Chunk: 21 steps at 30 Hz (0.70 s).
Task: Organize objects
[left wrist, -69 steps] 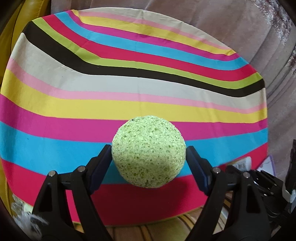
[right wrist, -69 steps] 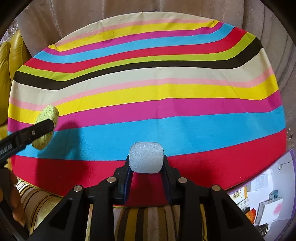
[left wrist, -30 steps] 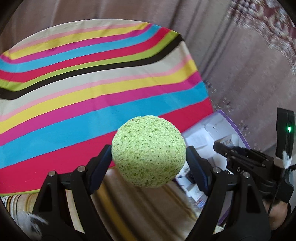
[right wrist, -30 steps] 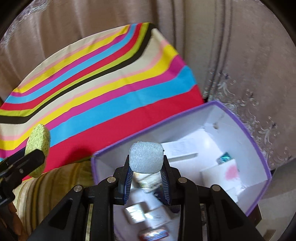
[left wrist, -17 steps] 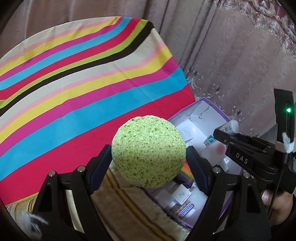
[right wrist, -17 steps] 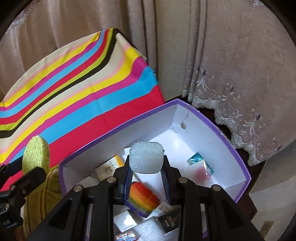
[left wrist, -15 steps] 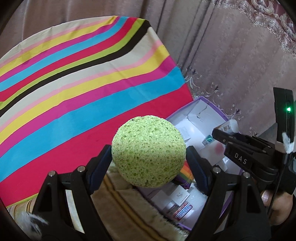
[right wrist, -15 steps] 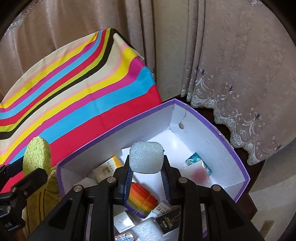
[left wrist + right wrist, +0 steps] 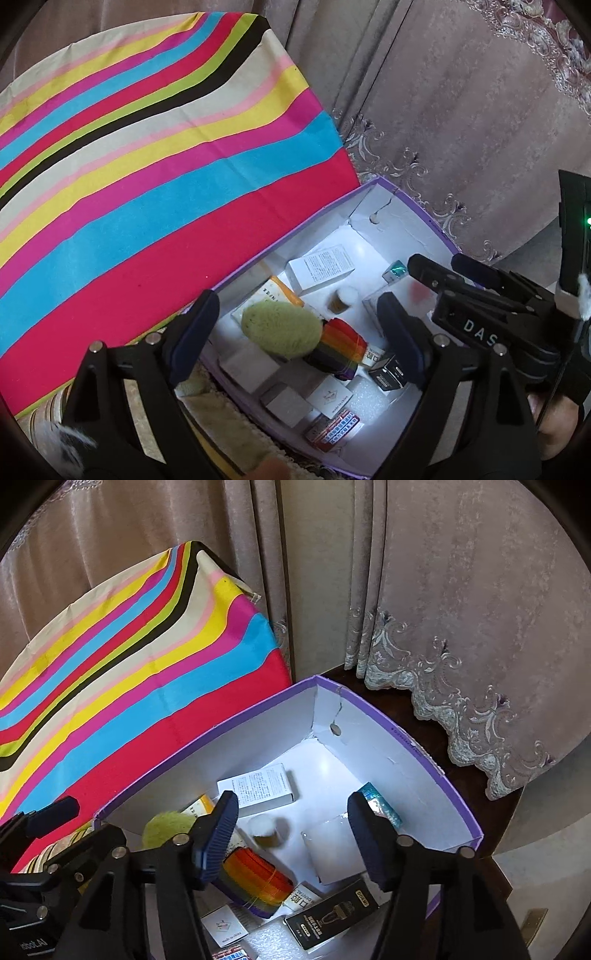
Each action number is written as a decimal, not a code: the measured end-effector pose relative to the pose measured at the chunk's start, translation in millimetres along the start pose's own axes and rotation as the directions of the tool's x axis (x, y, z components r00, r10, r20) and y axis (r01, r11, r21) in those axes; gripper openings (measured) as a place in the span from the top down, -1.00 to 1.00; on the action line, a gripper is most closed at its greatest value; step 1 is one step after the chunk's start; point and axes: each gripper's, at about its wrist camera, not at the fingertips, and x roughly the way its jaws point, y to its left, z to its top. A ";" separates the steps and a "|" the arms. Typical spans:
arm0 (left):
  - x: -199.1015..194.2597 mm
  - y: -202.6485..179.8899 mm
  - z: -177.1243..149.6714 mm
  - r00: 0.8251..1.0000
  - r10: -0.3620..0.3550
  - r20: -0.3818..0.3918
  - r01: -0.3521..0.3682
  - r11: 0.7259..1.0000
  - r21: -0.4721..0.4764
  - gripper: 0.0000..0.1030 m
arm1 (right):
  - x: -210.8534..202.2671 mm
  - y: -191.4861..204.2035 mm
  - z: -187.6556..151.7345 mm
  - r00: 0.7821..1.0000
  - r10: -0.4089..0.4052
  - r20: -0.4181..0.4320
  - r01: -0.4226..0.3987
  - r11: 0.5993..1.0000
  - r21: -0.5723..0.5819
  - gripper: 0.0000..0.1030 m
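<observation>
A purple box with white inner walls (image 9: 402, 214) (image 9: 373, 746) sits beside the striped table. My left gripper (image 9: 297, 332) is open above the box. The green sponge ball (image 9: 280, 328) lies or falls free just below it, among the boxed items; it also shows in the right wrist view (image 9: 166, 829). My right gripper (image 9: 290, 838) is open over the box. A small white-topped piece (image 9: 264, 830) sits on the box floor under it, also in the left wrist view (image 9: 343, 301).
The box holds a white carton (image 9: 258, 786), a rainbow-coloured item (image 9: 255, 882), a black carton (image 9: 332, 912), a teal packet (image 9: 380, 805) and several small packs. The striped tablecloth (image 9: 147, 177) lies to the left. Curtains (image 9: 461, 609) hang behind.
Both grippers moved from the table to over the purple box and opened. The green sponge ball and the white foam piece left the jaws and are now down in the box.
</observation>
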 end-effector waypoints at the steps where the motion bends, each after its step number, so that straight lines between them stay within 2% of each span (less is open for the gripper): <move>1: -0.7 1.0 -0.2 1.000 -0.002 -0.003 0.002 1.000 -0.005 -0.78 | -0.9 -0.8 -0.3 1.000 0.000 -0.001 0.000 1.000 0.001 -0.24; 5: -9.6 7.2 -9.8 1.000 -0.003 -0.026 0.003 0.999 -0.037 -0.79 | -9.0 -3.1 -2.4 1.000 -0.001 0.000 0.001 1.000 -0.004 -0.28; 10: -23.4 8.6 -30.9 0.998 -0.031 -0.062 0.026 0.996 -0.085 -0.94 | -22.2 -9.0 -15.0 1.000 -0.012 -0.010 0.012 1.000 -0.001 -0.36; 14: -35.7 13.0 -50.8 0.988 -0.132 -0.081 0.119 0.981 -0.154 -0.99 | -34.1 -11.2 -29.8 0.999 -0.030 -0.024 0.029 0.999 -0.015 -0.36; 21: -40.7 7.9 -55.3 0.993 -0.086 -0.082 0.076 0.990 -0.123 -0.99 | -47.2 -13.3 -47.4 0.998 -0.044 -0.041 0.043 0.999 -0.031 -0.36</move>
